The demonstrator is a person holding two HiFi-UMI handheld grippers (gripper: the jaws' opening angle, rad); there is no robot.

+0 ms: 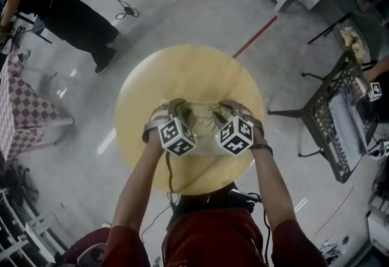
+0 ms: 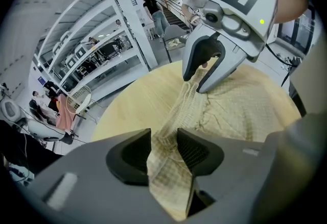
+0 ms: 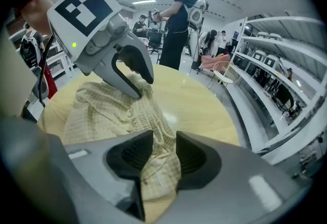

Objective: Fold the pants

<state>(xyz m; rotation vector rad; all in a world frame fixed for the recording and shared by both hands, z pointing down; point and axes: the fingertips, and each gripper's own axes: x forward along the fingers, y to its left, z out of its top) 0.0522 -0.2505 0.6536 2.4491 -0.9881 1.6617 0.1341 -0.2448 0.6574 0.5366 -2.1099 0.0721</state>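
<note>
Round wooden table (image 1: 182, 71) carries the pale checked pants (image 3: 102, 110), bunched about its centre. I judge them light, limp thin weave with no stiffness of their own, so they want taking by an edge at two spread points and keeping taut. Left gripper (image 2: 163, 150) pinches a fabric ridge at the heap's 9 o'clock, and right gripper (image 3: 158, 154) pinches another at 3 o'clock, with cloth drawn between them.
</note>
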